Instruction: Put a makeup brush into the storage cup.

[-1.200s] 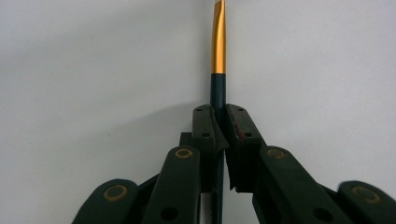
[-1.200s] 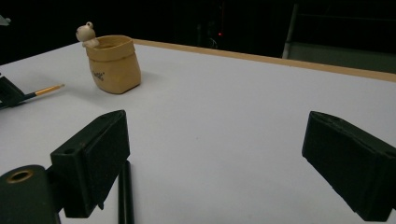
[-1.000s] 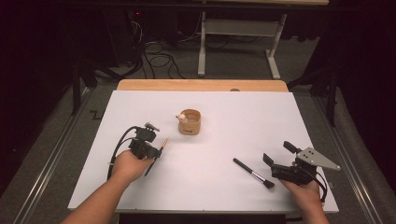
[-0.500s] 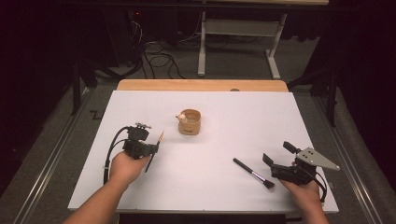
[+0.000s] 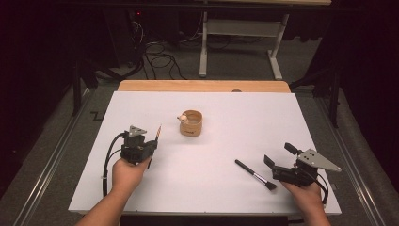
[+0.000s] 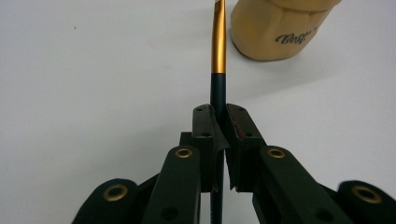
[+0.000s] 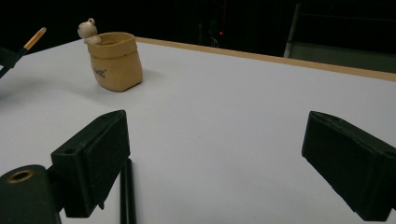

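Left claw (image 5: 151, 141): clamped on the dark shaft of a slim brush (image 6: 218, 51); in the left gripper view the two pads press the shaft from both sides, just below its gold ferrule.
Slim brush: held off the tabletop (image 5: 211, 188), tilted up and away from the person, tip aimed toward the holder; the tip itself runs past the top edge of the left gripper view. In the right gripper view its gold end (image 7: 35, 38) shows at far left, clear of the holder.
Left hand (image 5: 126, 173): wrapped round the gripper body, over the left half of the white sheet, cable looping at its left.
Holder (image 5: 190, 124): small tan pot with dark lettering on its side and a little bear figure (image 7: 87, 30) on the rim; stands upright near the middle of the tabletop, apart from both claws.
Second brush (image 5: 255, 174): black handle, dark bristles, lying flat on the sheet just left of the right claw; no pad touches it.
Right claw (image 5: 278, 159): jaws wide apart, nothing between them, low over the right front of the tabletop.
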`<state>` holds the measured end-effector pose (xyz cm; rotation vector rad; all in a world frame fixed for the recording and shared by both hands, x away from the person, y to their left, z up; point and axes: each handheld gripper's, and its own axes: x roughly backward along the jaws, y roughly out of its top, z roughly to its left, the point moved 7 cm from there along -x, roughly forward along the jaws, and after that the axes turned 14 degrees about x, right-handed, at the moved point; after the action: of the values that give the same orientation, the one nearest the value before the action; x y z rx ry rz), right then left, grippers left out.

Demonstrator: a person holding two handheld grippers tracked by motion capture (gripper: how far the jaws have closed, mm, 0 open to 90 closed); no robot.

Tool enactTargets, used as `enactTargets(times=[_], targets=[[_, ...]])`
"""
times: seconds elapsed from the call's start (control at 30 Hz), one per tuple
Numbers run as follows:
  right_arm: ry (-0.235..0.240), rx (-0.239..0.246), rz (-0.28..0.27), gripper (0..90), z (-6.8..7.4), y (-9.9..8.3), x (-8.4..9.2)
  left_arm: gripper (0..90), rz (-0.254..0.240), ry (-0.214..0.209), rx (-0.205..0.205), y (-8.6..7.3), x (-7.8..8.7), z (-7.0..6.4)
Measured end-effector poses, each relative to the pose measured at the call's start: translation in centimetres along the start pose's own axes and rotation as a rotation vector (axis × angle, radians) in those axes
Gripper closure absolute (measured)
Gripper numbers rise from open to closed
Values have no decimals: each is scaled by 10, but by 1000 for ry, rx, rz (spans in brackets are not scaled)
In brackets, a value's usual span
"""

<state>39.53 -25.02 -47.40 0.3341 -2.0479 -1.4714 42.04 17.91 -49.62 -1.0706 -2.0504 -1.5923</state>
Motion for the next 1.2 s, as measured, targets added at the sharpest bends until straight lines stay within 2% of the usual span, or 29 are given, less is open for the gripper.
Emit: enactTargets(times=[0.13, 0.2, 0.43, 0.67, 0.8, 0.87, 0.93, 1.03, 1.2], targets=[[4, 2, 0, 85, 2, 0, 0, 831, -60, -8, 7, 1, 1, 3], [8, 7, -6, 84, 3, 1, -1, 831, -90, -4, -2, -1, -1, 4], [8, 12, -9, 85, 4, 0, -1, 831, -150, -20, -10, -9, -9, 4], [5, 14, -1, 85, 4, -1, -2, 831, -227, -60, 43, 1, -1, 5], [9, 19, -3, 84, 5, -1, -3, 831, -278, -81, 54, 7, 4, 5], [9, 19, -1, 84, 5, -1, -3, 831, -305, -117, 48, 10, 7, 3], [11, 20, 1, 84, 6, -1, -3, 831, -332, -126, 22, 11, 8, 0], [9, 24, -2, 85, 6, -1, -3, 831, -358, -137, 3, 12, 7, -5], [9, 26, -6, 84, 7, -1, -3, 831, -387, -170, 0, 12, 6, -11]])
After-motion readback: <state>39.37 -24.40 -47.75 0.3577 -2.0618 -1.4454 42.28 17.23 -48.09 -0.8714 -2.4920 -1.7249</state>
